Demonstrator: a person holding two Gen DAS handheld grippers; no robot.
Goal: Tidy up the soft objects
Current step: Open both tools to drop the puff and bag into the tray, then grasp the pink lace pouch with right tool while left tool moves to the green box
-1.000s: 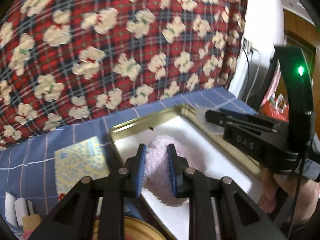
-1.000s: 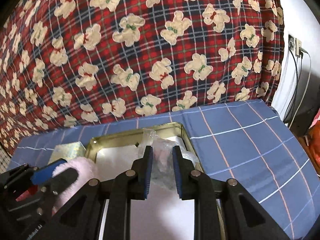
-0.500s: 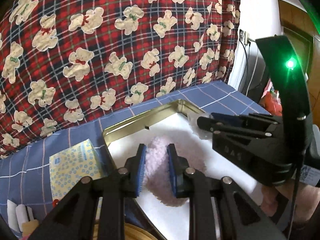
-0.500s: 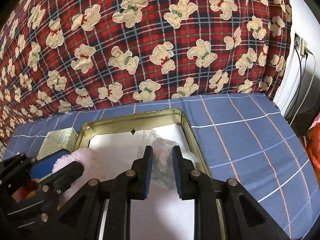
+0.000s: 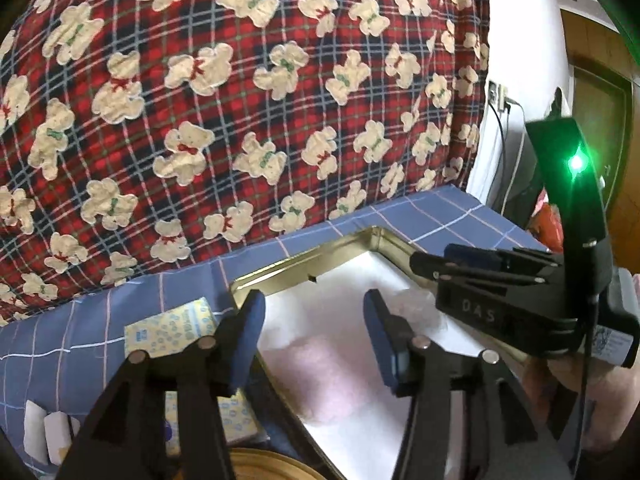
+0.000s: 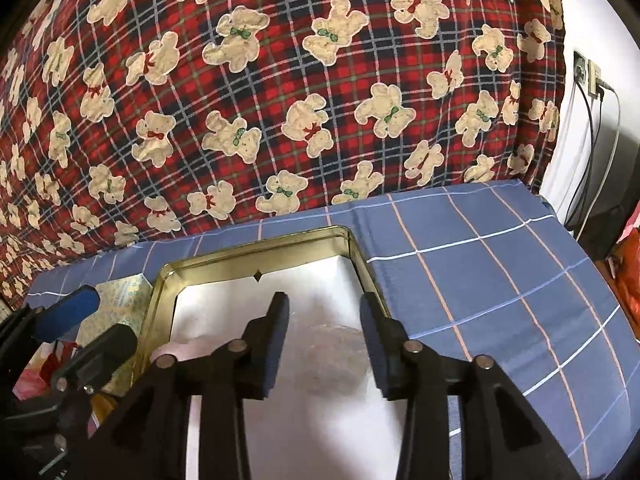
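A gold tin box (image 5: 304,256) (image 6: 256,252) with a white floor sits on the blue checked cloth. A fluffy pink soft piece (image 5: 324,376) lies on the tin's floor below my left gripper (image 5: 314,320), whose jaws are opening with the pads clear of it. A crinkled clear plastic packet (image 6: 332,356) lies on the tin floor under my right gripper (image 6: 324,320); its jaws are opening too and do not touch the packet. In the left wrist view the right gripper (image 5: 460,264) reaches in from the right, and in the right wrist view the left gripper (image 6: 92,320) shows at the left edge.
A yellow-and-blue patterned pack (image 5: 172,328) lies left of the tin. Small white pieces (image 5: 44,436) sit at the lower left. A gold lid rim (image 5: 264,464) shows at the bottom. A red plaid bear-print blanket (image 6: 280,100) rises behind. Cables hang on the white wall (image 6: 592,120) at right.
Both grippers opened. The left let go of the pink soft piece and the right let go of the plastic packet; both now lie on the tin floor. Both views have tilted up slightly.
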